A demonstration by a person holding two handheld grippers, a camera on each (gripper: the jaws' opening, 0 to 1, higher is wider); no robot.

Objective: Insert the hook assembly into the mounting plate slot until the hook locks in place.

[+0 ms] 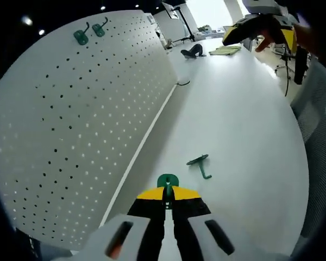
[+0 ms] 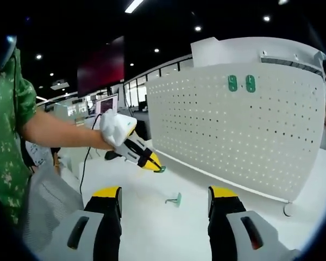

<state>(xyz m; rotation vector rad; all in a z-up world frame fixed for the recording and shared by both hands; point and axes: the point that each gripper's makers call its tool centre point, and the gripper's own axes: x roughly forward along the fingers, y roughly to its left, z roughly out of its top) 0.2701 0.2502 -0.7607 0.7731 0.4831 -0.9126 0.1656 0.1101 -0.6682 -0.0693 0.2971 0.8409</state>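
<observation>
The left tool is clenched on a green hook, its yellow-tipped jaws pinched together with the hook's round green plate standing up just past the tips. It hangs above the white counter, near the foot of the white pegboard that stands upright along one long edge of the counter. From the right gripper view the same left tool is seen reaching in on a bare forearm, a hand wrapped round its white body, and a small bit of green showing at the closed tips.

A second green hook lies loose on the counter, out in the open middle of the surface, a little ahead of the left tool and apart from the pegboard. It shows again in the right gripper view, resting on the counter between the two raised jaws of the right tool.

The right tool is released, its jaws spread wide apart with nothing between them. In the left gripper view it is held high over the far end of the counter.

Two more green hooks already sit side by side high on the pegboard, near its top edge; the right gripper view shows them as two green plates against the perforated face.

A person in a green patterned sleeve stands at the counter's edge.
</observation>
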